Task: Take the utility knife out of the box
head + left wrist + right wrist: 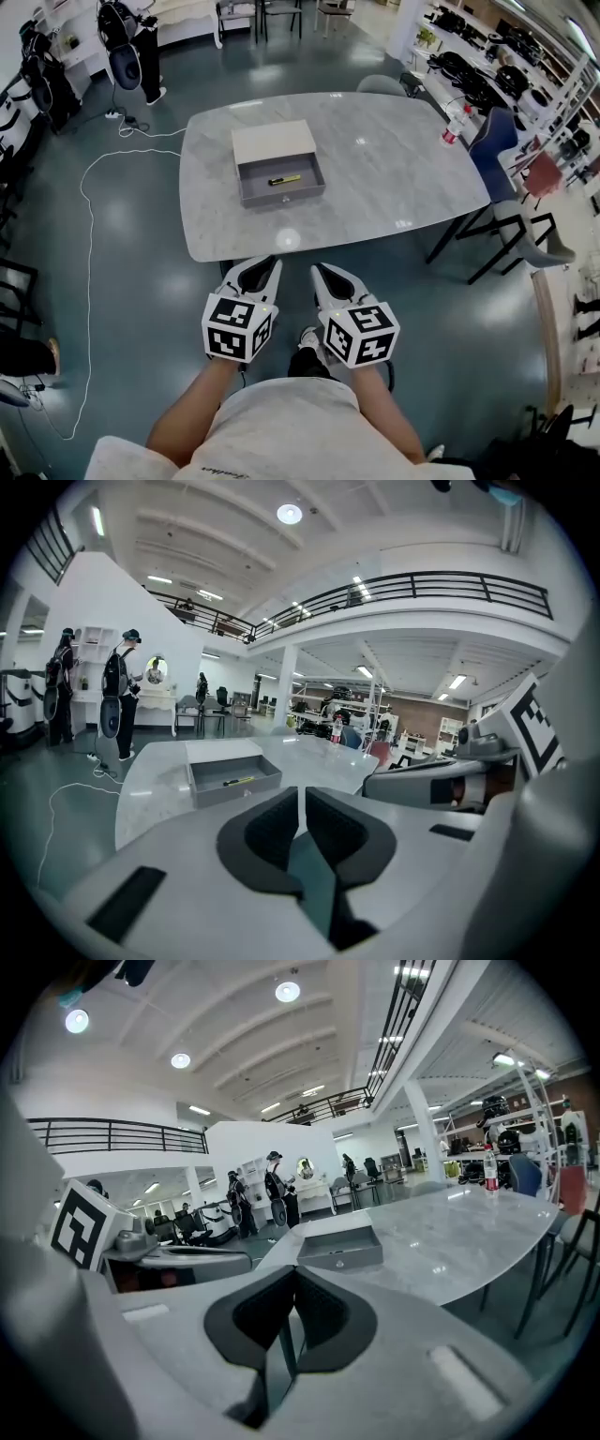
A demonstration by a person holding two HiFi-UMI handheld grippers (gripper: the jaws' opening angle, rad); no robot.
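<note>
Head view steeply overhead; gripper views low, level, sharing table (394,178), box (272,142).

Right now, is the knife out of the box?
No, the knife lies inside the open box.

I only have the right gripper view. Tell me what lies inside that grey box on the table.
Observer: The head view shows a yellow knife lying flat in the box, toward its front wall.
Operator: Report the left gripper's jaws.
Observer: The left gripper has its jaws together, with nothing between them.
</note>
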